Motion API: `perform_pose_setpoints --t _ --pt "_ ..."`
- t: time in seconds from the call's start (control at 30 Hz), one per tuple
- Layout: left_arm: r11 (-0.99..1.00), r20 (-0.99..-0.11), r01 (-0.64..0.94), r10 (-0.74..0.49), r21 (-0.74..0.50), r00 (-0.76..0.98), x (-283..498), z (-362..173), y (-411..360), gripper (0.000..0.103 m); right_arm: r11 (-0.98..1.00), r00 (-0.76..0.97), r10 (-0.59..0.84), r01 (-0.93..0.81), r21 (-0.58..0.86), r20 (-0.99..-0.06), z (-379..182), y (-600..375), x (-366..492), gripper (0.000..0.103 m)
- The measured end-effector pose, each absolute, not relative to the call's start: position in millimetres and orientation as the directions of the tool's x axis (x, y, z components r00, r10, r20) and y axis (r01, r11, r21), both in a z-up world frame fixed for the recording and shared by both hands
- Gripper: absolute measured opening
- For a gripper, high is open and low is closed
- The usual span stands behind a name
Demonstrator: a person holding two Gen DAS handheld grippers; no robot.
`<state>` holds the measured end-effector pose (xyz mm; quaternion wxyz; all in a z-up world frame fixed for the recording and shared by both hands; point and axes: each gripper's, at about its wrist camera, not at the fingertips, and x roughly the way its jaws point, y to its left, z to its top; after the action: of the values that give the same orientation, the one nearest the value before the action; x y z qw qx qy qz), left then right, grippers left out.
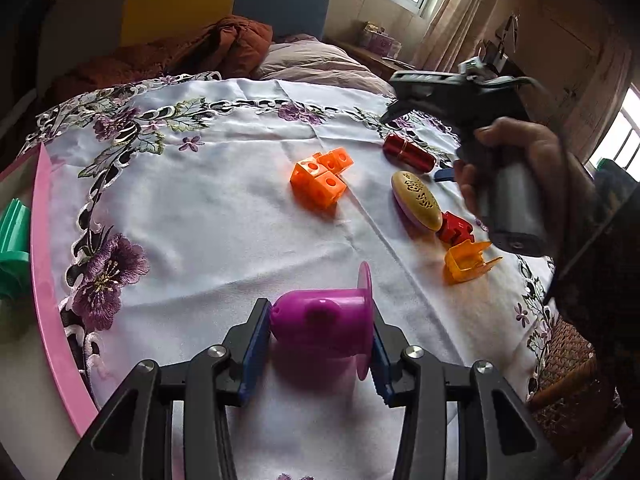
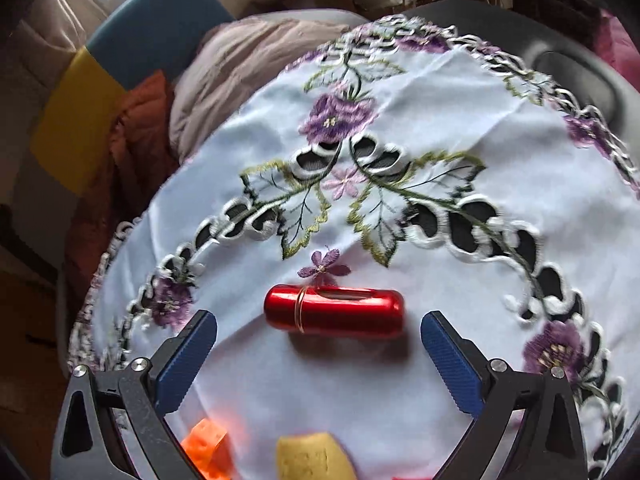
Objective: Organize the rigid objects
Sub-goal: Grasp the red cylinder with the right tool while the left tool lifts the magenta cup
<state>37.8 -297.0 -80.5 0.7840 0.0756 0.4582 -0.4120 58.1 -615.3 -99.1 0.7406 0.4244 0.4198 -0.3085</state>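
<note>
**Left gripper clamps a purple cup; right gripper hangs wide over a red tube**

The left gripper (image 1: 320,344) has its blue pads pressed on a purple plastic cup (image 1: 324,326) that lies on its side, one pad on the rounded base, the other against the flared rim. The cup sits on a white tablecloth (image 1: 208,216) embroidered with purple flowers, near the cloth's front edge. Beyond it lies a cluster of orange linking cubes (image 1: 322,176). To the right sit a gold oval case (image 1: 418,200), a red plastic piece (image 1: 456,230) just beside it, and an orange-yellow open box piece (image 1: 466,262) touching the red one. A pink table rim (image 1: 42,240) curves along the left, with a green object (image 1: 14,244) outside it.

The right gripper (image 2: 318,344), held in a hand (image 1: 520,168), has its jaws spread wide, touching nothing. A red metallic tube (image 2: 334,312) with a thin gold band lies crosswise on the cloth just ahead of the pads, between them and apart from both.
</note>
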Motion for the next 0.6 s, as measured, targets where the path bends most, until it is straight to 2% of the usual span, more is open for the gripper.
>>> perform_pose_setpoints --t 0.03,0.07,0.13,0.3,0.47,0.6 --pt "0.648 -0.78 0.715 -0.578 -0.261 0.24 38 -81 -297 0.045 0.461 0.447 -0.122 0.816 0.349 -0.886 -99 -614 61 0.102" --pt "0.647 -0.779 0.716 -0.579 -0.262 0.238 38 -81 -296 0.045 0.49 0.433 -0.146 0.813 0.316 -0.889 -99 -612 66 0.096" --pt "0.647 -0.777 0.713 -0.584 -0.27 0.236 38 -81 -295 0.045 0.541 0.39 -0.183 0.806 0.239 -0.902 -98 -607 73 0.076" --pt "0.649 -0.775 0.711 -0.585 -0.27 0.239 38 -81 -295 0.045 0.619 0.406 -0.153 0.75 0.233 -0.901 -95 -602 72 0.075" --pt "0.657 -0.78 0.707 -0.576 -0.262 0.246 36 -78 -295 0.045 0.65 0.501 -0.014 0.662 0.373 -0.865 -88 -589 61 0.075" --pt "0.666 -0.781 0.699 -0.571 -0.261 0.253 35 -74 -292 0.045 0.715 0.432 -0.094 0.657 0.241 -0.897 -100 -573 63 0.076"
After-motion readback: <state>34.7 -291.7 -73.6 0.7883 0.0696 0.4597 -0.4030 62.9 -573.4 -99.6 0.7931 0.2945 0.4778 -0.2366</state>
